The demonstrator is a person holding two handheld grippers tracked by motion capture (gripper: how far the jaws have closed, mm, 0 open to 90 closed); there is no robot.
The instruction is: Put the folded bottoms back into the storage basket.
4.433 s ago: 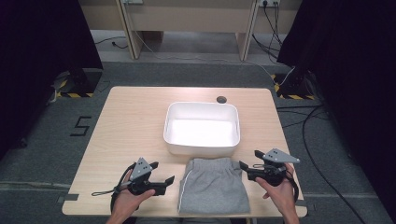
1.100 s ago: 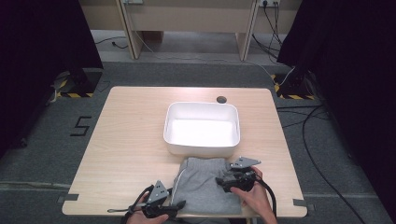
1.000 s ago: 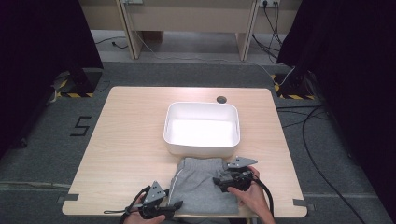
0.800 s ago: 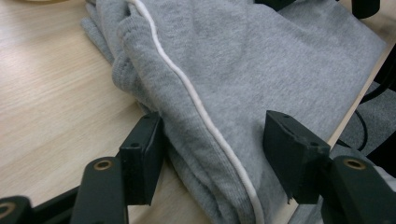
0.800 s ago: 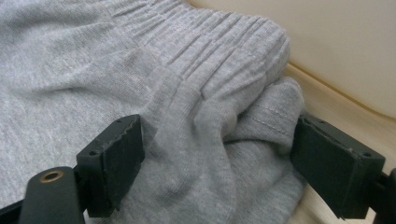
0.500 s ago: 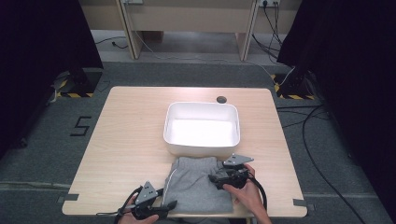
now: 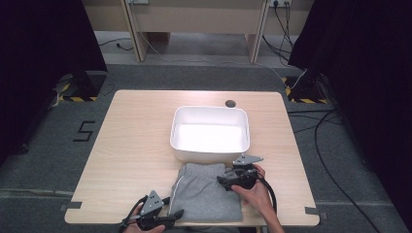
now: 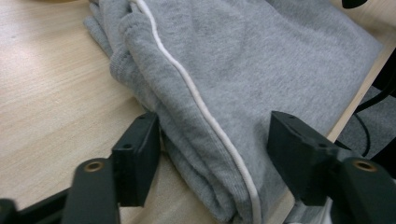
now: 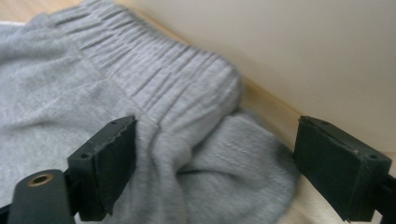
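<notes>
- Jaws, left gripper (image 8: pixel 205 158): spread wide, straddling the piped side edge of the folded grey shorts (image 8: pixel 243 65); nothing pinched.
- Jaws, right gripper (image 9: pixel 210 172): spread wide around the ribbed waistband corner; not closed on it.
- Shorts (image 7: pixel 206 191): flat at the worktop (image 7: pixel 126 141) edge, 6 o'clock of the white tub (image 7: pixel 210 132), touching its near wall.
- Step, as judged: both grippers positioned for a grasp.
- Next move calls for: closing both on cloth, then lifting evenly toward 12 o'clock over the tub rim.
</notes>
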